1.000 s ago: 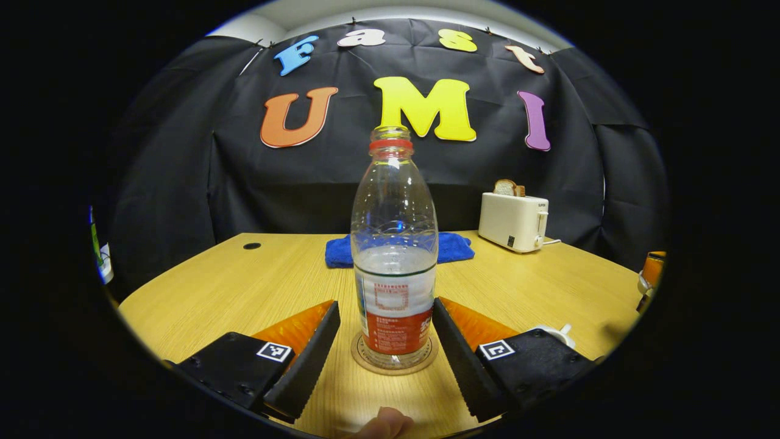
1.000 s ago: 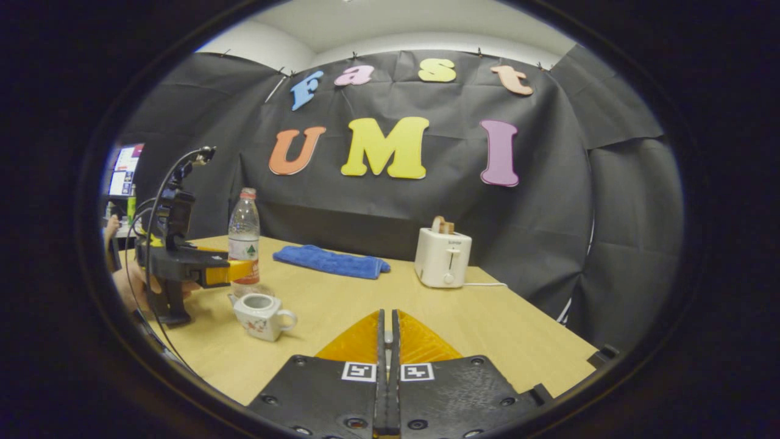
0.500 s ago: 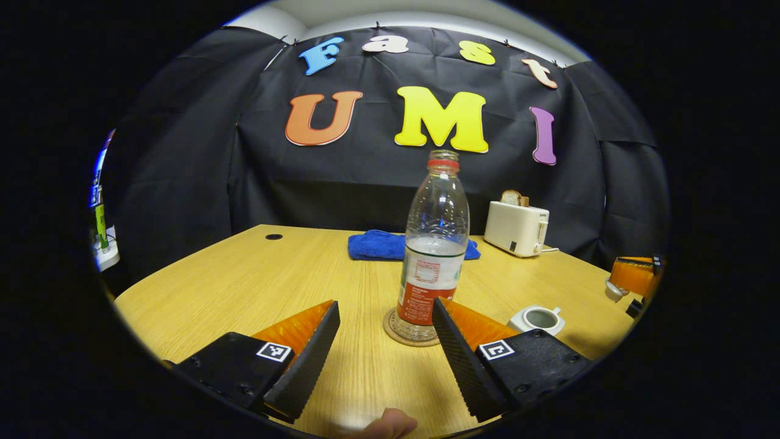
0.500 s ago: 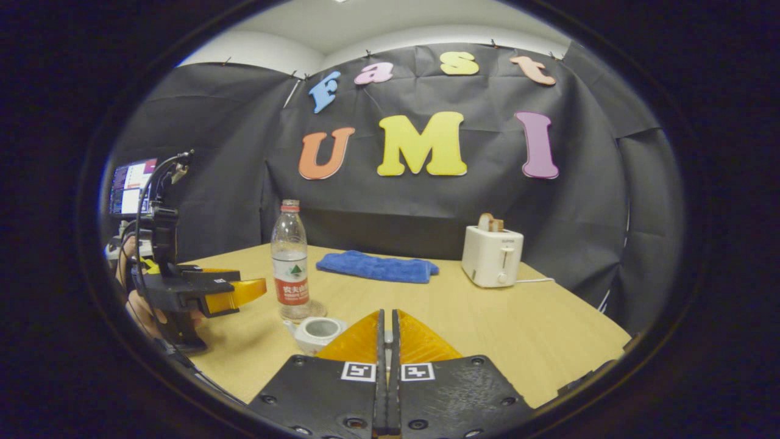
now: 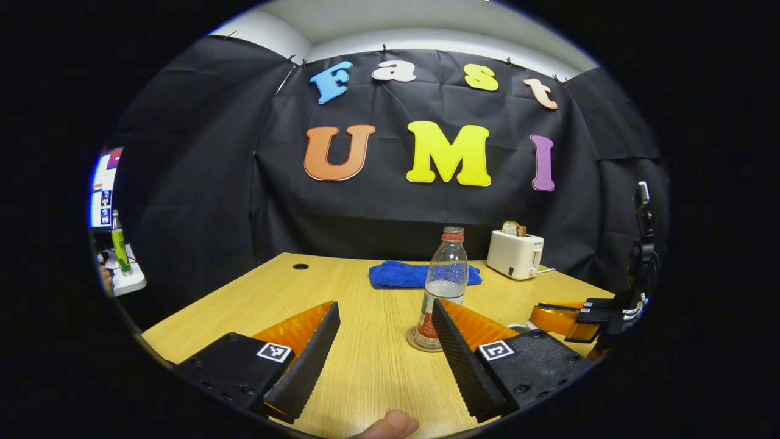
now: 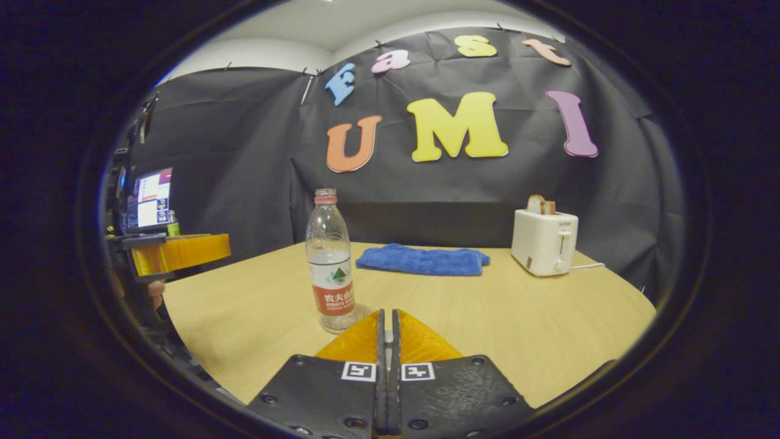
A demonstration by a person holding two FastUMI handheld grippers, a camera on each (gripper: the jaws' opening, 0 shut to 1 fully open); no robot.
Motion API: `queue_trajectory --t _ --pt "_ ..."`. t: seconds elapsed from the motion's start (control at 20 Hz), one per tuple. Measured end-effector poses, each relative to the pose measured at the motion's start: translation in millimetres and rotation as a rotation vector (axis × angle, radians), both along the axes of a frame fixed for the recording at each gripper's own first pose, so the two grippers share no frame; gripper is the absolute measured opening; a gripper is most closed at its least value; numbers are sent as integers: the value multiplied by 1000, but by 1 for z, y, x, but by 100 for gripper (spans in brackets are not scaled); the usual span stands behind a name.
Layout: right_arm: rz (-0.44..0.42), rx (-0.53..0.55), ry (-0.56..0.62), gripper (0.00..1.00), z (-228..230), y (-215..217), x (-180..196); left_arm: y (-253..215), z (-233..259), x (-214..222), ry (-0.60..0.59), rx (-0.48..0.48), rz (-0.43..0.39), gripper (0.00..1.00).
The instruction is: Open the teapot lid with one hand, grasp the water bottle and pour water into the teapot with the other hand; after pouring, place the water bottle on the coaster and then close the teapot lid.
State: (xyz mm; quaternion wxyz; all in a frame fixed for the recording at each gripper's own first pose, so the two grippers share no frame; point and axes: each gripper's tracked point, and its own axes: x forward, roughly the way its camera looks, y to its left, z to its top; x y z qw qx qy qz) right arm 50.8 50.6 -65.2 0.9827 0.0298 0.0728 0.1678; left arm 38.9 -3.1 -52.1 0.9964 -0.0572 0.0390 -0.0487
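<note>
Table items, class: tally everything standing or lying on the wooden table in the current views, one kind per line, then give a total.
Water bottle: 1
Coaster: 1
Blue cloth: 1
Toaster: 1
Total: 4

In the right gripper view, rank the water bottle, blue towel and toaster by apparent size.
1. water bottle, tallest, though nearest the camera
2. blue towel, widest but flat
3. toaster
Towel and toaster look close in area, so their order is unsure.

Recording booth: black cloth wall [image 6: 244, 152], wooden table [image 6: 518, 323], toaster [image 6: 544, 242].
</note>
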Motion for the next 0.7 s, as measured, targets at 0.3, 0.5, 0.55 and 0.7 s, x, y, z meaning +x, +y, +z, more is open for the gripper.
queue_trajectory --t 0.3,0.5,0.55,0.7 --pt "-15 13 23 1 -5 6 20 27 4 -11 22 6 43 95" --pt "-7 0 28 2 -9 12 22 32 1 -7 40 -1 40 95" --pt "-7 -2 27 2 -9 13 21 31 1 -8 41 -1 36 100" --pt "0 -8 31 2 -10 16 19 20 2 -10 42 -27 -4 95"
